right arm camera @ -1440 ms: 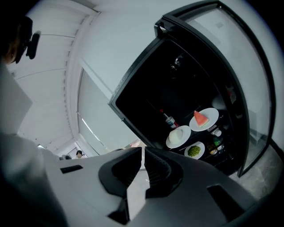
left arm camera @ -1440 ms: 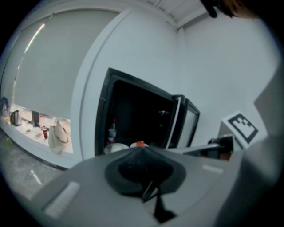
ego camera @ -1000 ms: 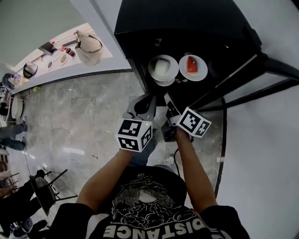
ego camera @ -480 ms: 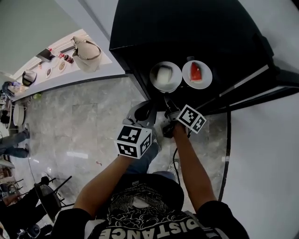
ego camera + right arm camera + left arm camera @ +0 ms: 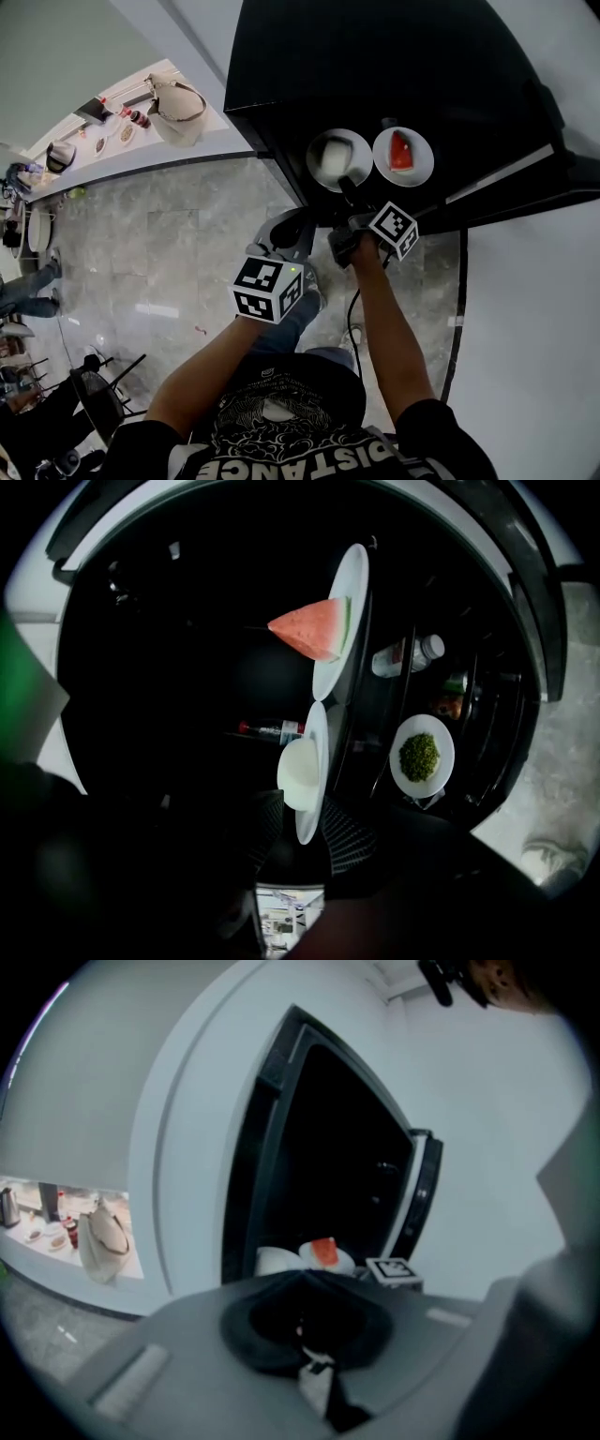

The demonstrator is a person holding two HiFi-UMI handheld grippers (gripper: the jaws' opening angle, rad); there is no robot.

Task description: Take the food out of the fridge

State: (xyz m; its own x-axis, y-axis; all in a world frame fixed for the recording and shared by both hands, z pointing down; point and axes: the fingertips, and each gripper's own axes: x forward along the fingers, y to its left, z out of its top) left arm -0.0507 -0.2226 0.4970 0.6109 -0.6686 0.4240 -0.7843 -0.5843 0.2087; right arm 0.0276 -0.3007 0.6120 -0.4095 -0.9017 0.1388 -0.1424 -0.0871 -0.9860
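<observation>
The right gripper has advanced into the fridge and its jaws are opening astride the rim of the plate of white food, not yet gripping, so nothing is out

Your upper fridge shelf carries two white plates. Take the watermelon plate as your mark. The plate with the white mound sits just left of it, not touching. A plate of green food rests on the shelf below the watermelon plate.
</observation>
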